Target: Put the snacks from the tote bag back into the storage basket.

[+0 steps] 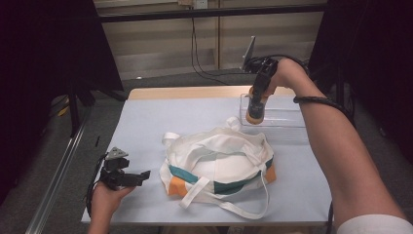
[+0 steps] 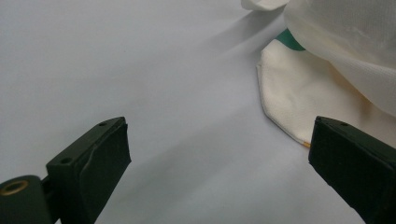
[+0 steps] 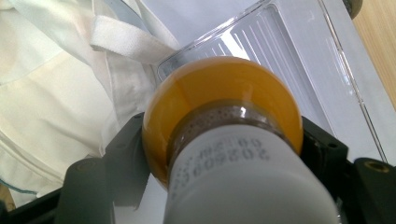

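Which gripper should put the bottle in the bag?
Right, probably. The right gripper is shut on the orange bottle above the clear tray, just behind the white tote bag. The left gripper is open beside the bag.

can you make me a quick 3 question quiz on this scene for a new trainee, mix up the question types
1. True or false: the right hand-held gripper is clamped on an orange bottle with a white cap.
2. Multiple choice: where is the bottle? A) over the near left end of the clear plastic tray B) inside the white cloth bag C) lying on the table by the left hand-held gripper
3. Fill in: the left hand-held gripper's jaws stand ____ over the pale tabletop, beside the bag.

Key: 1 true; 2 A; 3 open
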The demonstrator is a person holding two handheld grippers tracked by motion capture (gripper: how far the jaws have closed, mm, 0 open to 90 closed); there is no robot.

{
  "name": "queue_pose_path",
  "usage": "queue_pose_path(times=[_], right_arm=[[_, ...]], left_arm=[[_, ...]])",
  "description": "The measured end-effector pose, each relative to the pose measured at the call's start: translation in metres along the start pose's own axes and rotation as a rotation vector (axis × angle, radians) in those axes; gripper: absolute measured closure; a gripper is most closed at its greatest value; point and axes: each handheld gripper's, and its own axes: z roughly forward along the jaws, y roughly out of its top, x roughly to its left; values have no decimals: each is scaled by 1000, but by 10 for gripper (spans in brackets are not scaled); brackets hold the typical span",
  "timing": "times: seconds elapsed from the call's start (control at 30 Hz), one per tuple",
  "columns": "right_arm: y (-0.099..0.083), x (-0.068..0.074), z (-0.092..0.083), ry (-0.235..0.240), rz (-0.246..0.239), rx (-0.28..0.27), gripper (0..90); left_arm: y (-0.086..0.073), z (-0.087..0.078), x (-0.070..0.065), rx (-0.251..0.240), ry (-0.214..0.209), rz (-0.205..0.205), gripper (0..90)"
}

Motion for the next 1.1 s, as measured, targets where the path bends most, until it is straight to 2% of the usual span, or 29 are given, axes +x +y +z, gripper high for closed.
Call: queue_pose_path(times=[0.13,0.17,0.3,0.47,0.63,0.67,0.83,0.87,0.9,0.97,1.0,1.07,1.1], right_arm=[[2,0,3,1,-9,1,305],[2,0,4,2,-11,0,305],[5,2,8,7,-14,5,305],[8,5,12,9,-18,11,305],[9,5,15,4,-35,9,305],[10,6,14,7,-22,15,305],[10,6,18,7,-25,17,305],[9,5,19,3,-40,13,305],[10,6,19,7,-26,17,305],[10,5,20,2,-41,17,305],[10,6,21,5,-25,23,305],[10,5,22,3,-42,15,305],[10,5,22,6,-30,20,305]], left_arm=[[1,0,1,8,3,11,54],[0,0,0,1,3,-2,54],[0,-1,1,9,4,10,55],[0,-1,1,-9,4,-4,55],[0,-1,1,-1,5,-3,55],[0,-1,1,-5,5,-4,55],[0,-1,1,-6,6,-3,55],[0,-1,0,-9,2,-7,55],[0,-1,0,-6,6,-2,55],[0,0,1,-1,1,9,55],[0,-1,0,3,-1,9,55],[0,0,0,0,2,9,55],[0,0,0,-1,2,9,55]])
